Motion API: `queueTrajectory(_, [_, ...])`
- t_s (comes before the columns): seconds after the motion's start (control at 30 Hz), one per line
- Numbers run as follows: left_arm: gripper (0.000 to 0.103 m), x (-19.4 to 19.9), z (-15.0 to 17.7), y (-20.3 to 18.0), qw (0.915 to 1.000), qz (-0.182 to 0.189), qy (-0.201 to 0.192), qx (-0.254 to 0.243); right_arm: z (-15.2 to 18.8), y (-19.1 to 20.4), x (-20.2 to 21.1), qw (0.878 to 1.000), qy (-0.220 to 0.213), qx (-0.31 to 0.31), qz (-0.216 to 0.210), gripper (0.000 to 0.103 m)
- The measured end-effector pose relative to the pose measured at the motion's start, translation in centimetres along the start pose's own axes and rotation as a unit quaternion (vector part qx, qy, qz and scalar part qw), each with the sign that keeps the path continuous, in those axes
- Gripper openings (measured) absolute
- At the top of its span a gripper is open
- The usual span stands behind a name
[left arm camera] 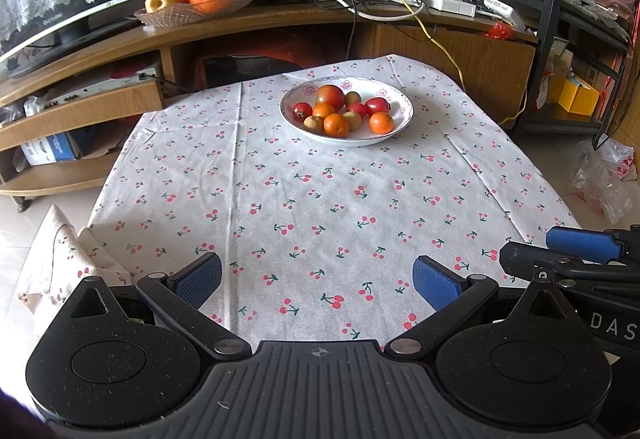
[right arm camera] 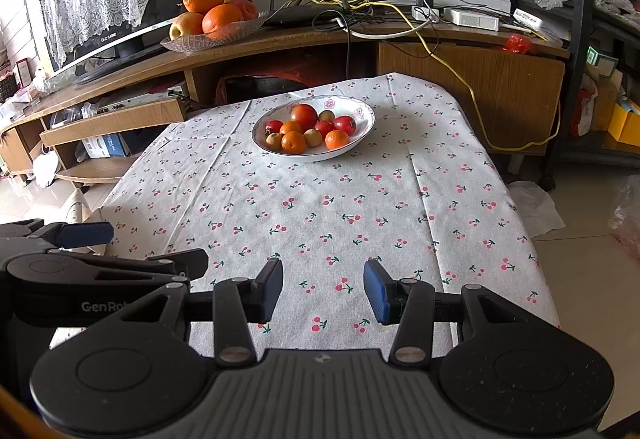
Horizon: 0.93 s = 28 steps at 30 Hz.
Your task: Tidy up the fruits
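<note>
The left gripper hangs with jaws wide and empty; the right gripper, beside it, stands more narrowly parted, also empty. The fruits sit heaped in a white plate at the far end. Likely risk: nudging one round fruit sends its neighbours rolling out. The cherry-print cloth covers the surface; a cluttered wooden TV stand stands behind.
</note>
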<state>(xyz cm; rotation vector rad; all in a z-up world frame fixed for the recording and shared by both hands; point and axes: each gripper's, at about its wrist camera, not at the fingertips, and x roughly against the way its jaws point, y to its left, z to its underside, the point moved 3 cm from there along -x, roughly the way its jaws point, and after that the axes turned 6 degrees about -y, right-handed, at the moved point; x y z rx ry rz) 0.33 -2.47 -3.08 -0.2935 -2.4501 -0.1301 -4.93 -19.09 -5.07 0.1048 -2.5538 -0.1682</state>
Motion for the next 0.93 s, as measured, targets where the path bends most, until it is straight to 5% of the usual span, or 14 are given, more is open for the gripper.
queueTrajectory(0.93, [0.103, 0.40, -0.21, 0.16, 0.9998, -0.018, -0.012, -0.002, 0.25, 0.51, -0.12, 1.000, 0.001, 0.006, 0.000, 0.046])
